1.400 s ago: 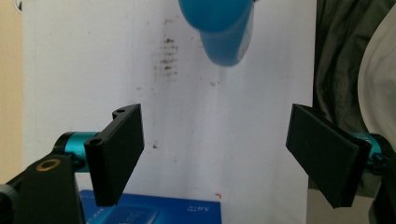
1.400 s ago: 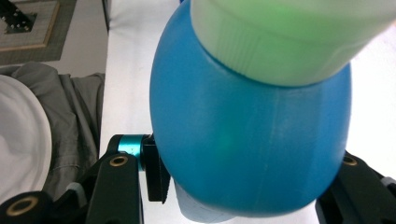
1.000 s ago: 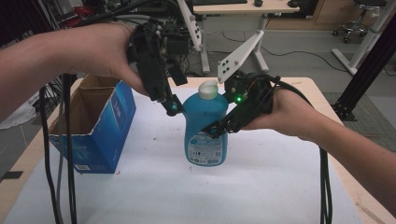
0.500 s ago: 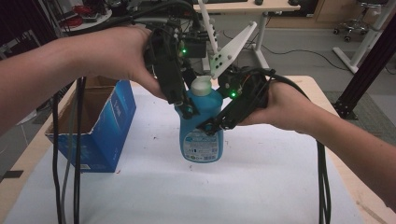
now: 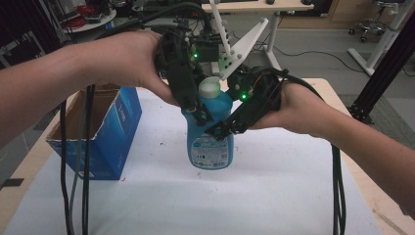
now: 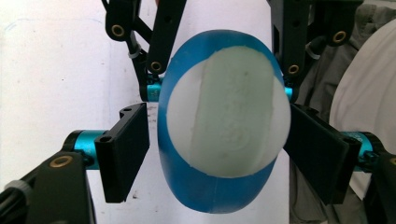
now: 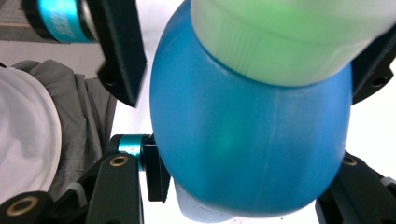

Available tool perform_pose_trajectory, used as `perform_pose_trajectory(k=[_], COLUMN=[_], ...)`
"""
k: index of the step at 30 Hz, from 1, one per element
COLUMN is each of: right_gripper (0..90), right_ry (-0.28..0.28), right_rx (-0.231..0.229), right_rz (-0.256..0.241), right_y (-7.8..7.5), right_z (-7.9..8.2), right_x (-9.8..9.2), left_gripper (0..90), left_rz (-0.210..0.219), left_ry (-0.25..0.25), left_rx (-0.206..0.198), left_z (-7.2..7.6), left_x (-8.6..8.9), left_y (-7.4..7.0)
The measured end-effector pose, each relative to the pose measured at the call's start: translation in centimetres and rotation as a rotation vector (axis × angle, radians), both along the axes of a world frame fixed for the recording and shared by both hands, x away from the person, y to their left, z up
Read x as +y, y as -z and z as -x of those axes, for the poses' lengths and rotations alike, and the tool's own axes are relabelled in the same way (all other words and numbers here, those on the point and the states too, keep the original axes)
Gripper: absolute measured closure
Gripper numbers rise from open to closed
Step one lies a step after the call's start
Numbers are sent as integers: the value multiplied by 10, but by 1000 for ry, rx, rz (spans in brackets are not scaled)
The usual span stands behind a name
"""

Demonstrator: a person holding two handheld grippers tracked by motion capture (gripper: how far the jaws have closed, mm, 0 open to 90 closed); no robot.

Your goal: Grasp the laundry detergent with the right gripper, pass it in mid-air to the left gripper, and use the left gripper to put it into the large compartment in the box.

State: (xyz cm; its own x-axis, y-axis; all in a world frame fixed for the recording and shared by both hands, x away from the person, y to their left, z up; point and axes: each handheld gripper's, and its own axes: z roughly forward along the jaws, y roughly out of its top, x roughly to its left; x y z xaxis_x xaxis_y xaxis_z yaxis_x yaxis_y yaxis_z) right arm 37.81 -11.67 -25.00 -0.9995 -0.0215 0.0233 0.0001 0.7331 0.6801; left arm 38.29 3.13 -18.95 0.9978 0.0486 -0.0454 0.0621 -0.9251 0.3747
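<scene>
**Blue bottle flanked by two grippers**

Blue plastic, capped in white: one bottle (image 5: 210,132) stands upright on the white table (image 5: 274,196), and everything else sits around it. One open blue cardboard box (image 5: 98,132) lies near its left side, apart from it.

Two grippers meet at the bottle's upper body. The left gripper (image 6: 217,149) comes down over the white cap (image 6: 226,112); its two jaws straddle the bottle, one with a clear gap, so it is released. The right gripper (image 5: 222,129) reaches in from the bottle's right; its jaws sit against the blue shoulder, but whether they pinch it I cannot tell.
</scene>
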Motion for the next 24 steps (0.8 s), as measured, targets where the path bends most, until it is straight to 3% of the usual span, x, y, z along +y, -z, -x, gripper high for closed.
perform_pose_trajectory(k=[4,14,16,17,24], right_gripper=[466,466,465,465,465], right_ry=[-19,7,0,-32,14], right_rx=[-18,7,-3,-40,1], right_rz=[-21,6,1,-32,3], right_y=[1,0,0,2,0], right_z=[-2,0,0,-4,0], right_x=[1,0,0,2,-1], left_gripper=[253,288,289,289,305], left_rz=[-8,-10,-7,-6,-5], left_ry=[-2,-1,-4,-5,-7], left_rx=[-1,-7,-8,-10,-17], left_z=[-1,0,1,1,2], left_x=[0,-1,-1,-1,-2], left_y=[1,1,1,1,1])
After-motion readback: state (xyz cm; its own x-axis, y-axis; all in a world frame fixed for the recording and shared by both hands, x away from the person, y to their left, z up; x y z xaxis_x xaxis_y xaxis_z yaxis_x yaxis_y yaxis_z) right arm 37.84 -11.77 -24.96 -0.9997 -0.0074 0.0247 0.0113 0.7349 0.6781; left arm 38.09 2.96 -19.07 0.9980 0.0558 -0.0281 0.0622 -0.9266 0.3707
